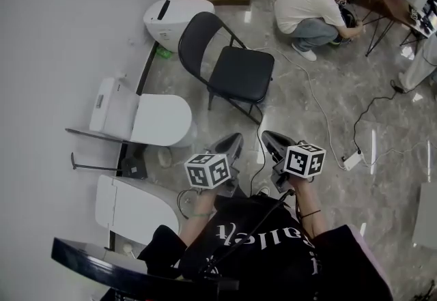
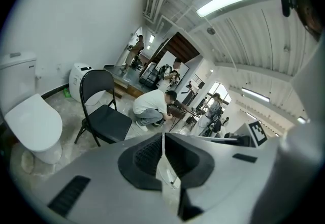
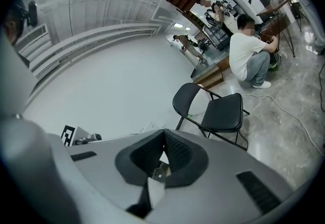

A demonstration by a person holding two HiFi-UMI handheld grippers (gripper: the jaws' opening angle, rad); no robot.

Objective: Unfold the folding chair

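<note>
The black folding chair (image 1: 232,64) stands unfolded on the marble floor, seat level, backrest toward the white wall. It also appears in the left gripper view (image 2: 104,111) and in the right gripper view (image 3: 218,108). My left gripper (image 1: 235,137) and right gripper (image 1: 268,134) are held side by side a short way in front of the chair, apart from it. Both point toward it with jaws shut and nothing between them. In each gripper view, the left gripper (image 2: 162,136) and the right gripper (image 3: 163,134) show jaw tips meeting.
White toilets (image 1: 147,119) line the wall at left, another unit (image 1: 171,20) stands behind the chair. A person (image 1: 314,6) crouches beyond the chair by a desk. Cables and a power strip (image 1: 353,160) lie on the floor at right.
</note>
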